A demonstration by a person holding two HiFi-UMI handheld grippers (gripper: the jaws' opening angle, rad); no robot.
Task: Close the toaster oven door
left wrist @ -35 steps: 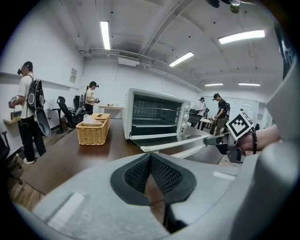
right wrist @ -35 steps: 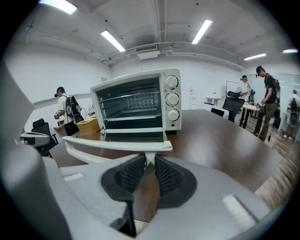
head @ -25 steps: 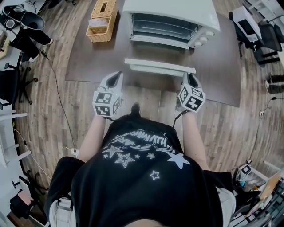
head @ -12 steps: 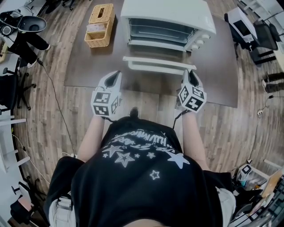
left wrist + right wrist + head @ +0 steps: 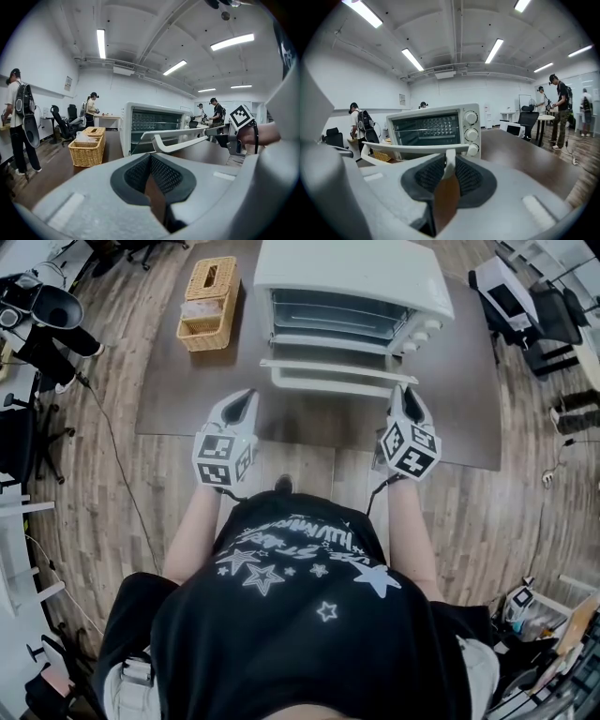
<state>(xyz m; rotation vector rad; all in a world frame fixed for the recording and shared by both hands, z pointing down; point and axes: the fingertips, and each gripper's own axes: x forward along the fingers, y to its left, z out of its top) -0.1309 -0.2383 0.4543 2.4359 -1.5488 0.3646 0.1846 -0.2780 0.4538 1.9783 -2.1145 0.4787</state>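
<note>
A white toaster oven (image 5: 352, 273) stands on the brown table (image 5: 459, 399), its glass door (image 5: 328, 382) hanging partly open and tilted up from flat. My right gripper (image 5: 401, 395) is at the right end of the door handle (image 5: 337, 365). In the right gripper view the handle's white post (image 5: 450, 161) sits pinched between the pads, with the oven (image 5: 431, 126) straight ahead. My left gripper (image 5: 242, 401) hovers off the door's left corner, shut and holding nothing. From the left gripper view the oven (image 5: 154, 126) and its raised handle (image 5: 183, 140) lie ahead to the right.
A wicker basket (image 5: 208, 292) with a tissue pack sits on the table left of the oven. Office chairs and desks ring the table over a wood floor. Several people stand in the background, among them a person with a backpack (image 5: 21, 122).
The oven door has swung upward toward the oven, with my right gripper following its handle forward. My left gripper has stayed about where it was.
</note>
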